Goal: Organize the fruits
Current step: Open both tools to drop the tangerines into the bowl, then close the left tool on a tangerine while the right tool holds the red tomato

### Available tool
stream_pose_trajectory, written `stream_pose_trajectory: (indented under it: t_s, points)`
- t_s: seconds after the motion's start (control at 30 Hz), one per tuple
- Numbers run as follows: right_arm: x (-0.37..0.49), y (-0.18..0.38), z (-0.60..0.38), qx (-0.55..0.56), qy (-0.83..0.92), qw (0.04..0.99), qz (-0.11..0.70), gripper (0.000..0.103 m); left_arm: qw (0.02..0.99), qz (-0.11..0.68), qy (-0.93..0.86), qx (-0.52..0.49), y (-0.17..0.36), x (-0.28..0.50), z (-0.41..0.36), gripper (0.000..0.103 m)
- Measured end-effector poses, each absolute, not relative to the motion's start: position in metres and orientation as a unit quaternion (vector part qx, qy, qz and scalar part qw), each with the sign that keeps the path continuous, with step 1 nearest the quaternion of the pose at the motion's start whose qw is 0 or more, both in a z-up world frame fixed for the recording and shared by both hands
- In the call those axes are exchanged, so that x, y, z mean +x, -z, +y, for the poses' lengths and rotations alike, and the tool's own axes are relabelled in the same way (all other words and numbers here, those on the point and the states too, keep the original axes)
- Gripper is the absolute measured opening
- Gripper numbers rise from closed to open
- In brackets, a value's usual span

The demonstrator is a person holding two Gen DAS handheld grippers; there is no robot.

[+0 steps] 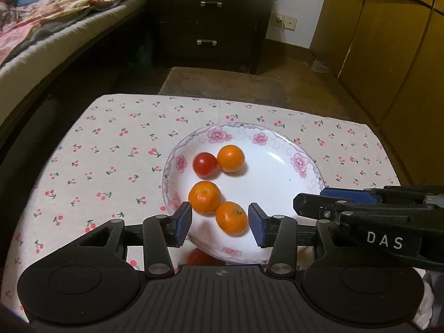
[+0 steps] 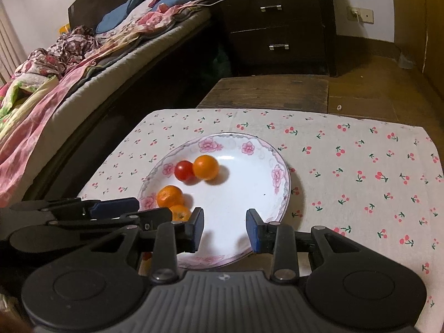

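Left claw (image 1: 220,223) standing partly open around the near orange (image 1: 231,218), gripping nothing; right claw (image 2: 225,230) hanging empty, narrowly parted; nudging risks rolling fruit across the plate (image 1: 277,149)

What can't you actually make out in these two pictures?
- Right wrist view: the nearest orange is half hidden behind the left tongs.
- Left wrist view: something red under the plate's near rim, cut off by the tongs' body; unidentifiable.
- Left wrist view: the right tongs' gap is edge-on.
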State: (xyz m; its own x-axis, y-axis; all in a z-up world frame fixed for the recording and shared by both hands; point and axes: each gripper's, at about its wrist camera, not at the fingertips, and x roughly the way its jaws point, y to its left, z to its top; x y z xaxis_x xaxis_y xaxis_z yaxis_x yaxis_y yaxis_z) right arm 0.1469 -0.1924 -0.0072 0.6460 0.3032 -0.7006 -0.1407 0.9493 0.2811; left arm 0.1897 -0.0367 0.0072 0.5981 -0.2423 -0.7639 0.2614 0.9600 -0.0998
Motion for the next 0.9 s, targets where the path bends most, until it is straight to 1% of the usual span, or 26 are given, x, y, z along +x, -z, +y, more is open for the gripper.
stream_pose_trajectory:
  t_s: [0.47,0.9]
  points:
    - [0.111,-0.004,-0.184,0.091,-0.132,0.9,0.406,0.033,0.891,0.431,0.141,0.005,-0.012,0.151,-0.013,0.054]
    - [0.078,0.0,-0.177,0.089,-0.138,0.891,0.424,0.033,0.87,0.454,0.189,0.018,-0.003,0.096,-0.022,0.055]
